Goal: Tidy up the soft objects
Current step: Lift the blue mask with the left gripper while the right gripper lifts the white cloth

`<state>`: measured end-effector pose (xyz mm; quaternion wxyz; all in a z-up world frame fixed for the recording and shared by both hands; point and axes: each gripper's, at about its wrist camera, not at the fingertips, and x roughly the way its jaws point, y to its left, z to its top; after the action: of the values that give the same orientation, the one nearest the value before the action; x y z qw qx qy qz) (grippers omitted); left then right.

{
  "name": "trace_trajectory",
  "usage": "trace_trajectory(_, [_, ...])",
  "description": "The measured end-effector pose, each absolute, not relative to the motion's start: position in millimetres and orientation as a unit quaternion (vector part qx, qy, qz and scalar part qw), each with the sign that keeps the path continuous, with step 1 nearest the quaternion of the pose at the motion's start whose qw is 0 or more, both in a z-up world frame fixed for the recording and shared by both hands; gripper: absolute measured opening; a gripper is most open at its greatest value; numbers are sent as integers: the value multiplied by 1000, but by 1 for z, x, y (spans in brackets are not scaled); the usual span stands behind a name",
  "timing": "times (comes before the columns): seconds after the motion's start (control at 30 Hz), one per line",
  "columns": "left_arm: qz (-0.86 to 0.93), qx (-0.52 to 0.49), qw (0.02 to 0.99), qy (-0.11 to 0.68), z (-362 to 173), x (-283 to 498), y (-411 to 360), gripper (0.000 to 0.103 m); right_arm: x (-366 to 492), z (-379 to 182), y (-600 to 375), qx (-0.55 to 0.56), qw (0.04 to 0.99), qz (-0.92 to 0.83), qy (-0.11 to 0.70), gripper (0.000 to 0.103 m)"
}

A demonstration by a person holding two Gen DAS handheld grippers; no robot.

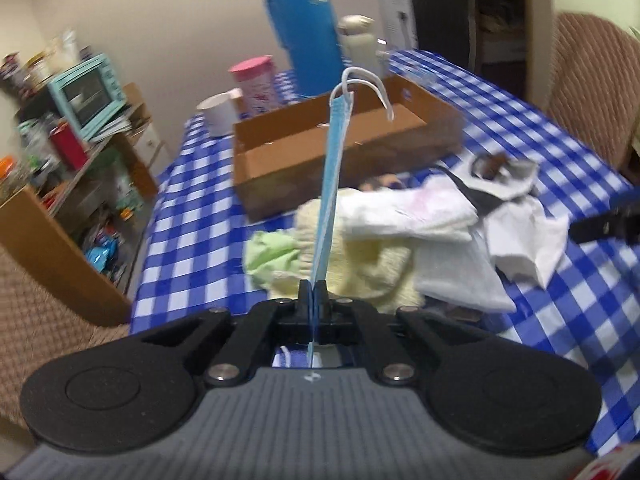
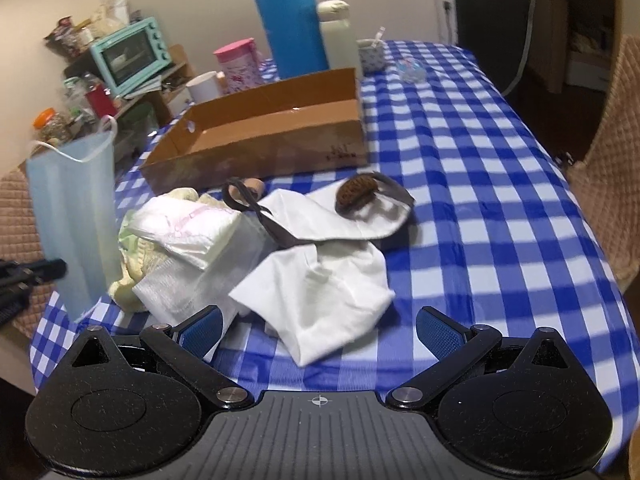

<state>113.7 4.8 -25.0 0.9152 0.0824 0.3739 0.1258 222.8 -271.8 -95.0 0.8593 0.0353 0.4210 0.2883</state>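
My left gripper (image 1: 313, 286) is shut on a light blue face mask (image 1: 332, 168), seen edge-on and standing up from the jaws; in the right wrist view the same face mask (image 2: 74, 216) hangs flat at the left, above the table. My right gripper (image 2: 318, 330) stands open just above a white cloth (image 2: 320, 300), with nothing between its fingers. A pile of soft things lies on the table: a yellow knit cloth (image 1: 360, 264), a green cloth (image 1: 272, 252), a white packet (image 2: 184, 228), a grey mask (image 2: 360, 216). An open cardboard box (image 2: 256, 140) stands behind the pile.
A blue-and-white checked tablecloth (image 2: 480, 200) covers the table. A blue thermos (image 2: 288, 20), a white bottle (image 2: 338, 36), a pink cup (image 2: 236, 64) and a white mug (image 2: 204, 88) stand behind the box. Chairs flank the table; a cluttered shelf with a teal oven (image 2: 128, 54) is at the left.
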Motion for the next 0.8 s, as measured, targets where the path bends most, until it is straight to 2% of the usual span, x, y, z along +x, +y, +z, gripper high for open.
trace_trajectory(0.13, [167,62,910,375,-13,108,16,2,236,-108,-266,19,859,304,412,102])
trace_trajectory(0.33, [214,46,896,386,-10,100,25,2,262,-143,-257,5,841,315,440,88])
trace_trajectory(0.4, [223,43,891,392,-13,99,25,2,270,-154,-255,3,833,318,453,78])
trace_trajectory(0.5, [229,40,887,399,-16,98,20,2,274,-160,-255,6,826,338,451,52])
trace_trajectory(0.53, [230,40,886,401,-17,98,19,2,274,-161,-255,-2,820,349,453,31])
trace_trajectory(0.57, [230,39,885,402,-18,97,17,2,273,-160,-255,-7,816,357,455,22])
trace_trajectory(0.63, [229,38,884,405,-19,98,14,2,270,-156,-263,-3,808,374,455,12])
trace_trajectory(0.8, [222,35,883,412,-24,99,9,2,252,-138,-290,-11,788,413,457,10])
